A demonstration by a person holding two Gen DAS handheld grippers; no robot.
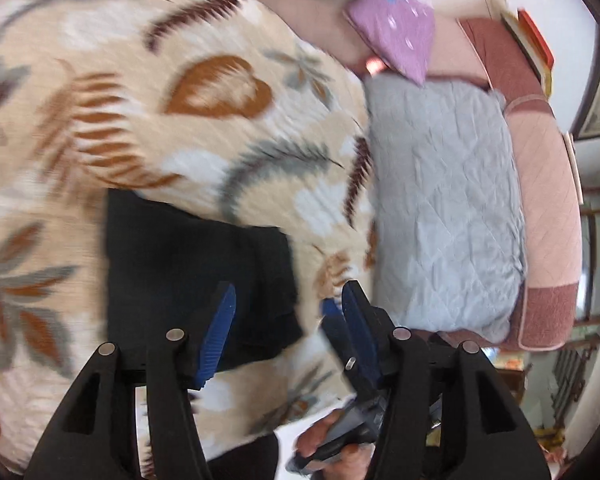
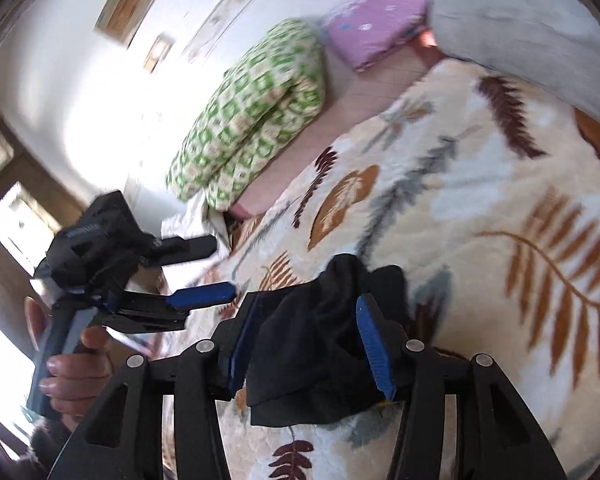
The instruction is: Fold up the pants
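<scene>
The black pants point(image 1: 196, 264) lie folded into a small dark block on the leaf-print blanket point(image 1: 160, 92). My left gripper point(image 1: 288, 300) is open just above the block's near edge, with nothing between its blue pads. In the right wrist view the pants point(image 2: 320, 344) sit between the wide-apart fingers of my right gripper point(image 2: 308, 320), which is open over them. The left gripper point(image 2: 204, 272) also shows there at left, open, held by a hand. The right gripper's blue tip point(image 1: 334, 312) shows beside my left one.
A grey quilted pad point(image 1: 444, 200) lies right of the blanket on a pink mattress point(image 1: 548, 184). A purple pillow point(image 1: 396, 36) and a green-patterned rolled blanket point(image 2: 256, 108) lie at the bed's far end. A wall with pictures and a doorway stand beyond.
</scene>
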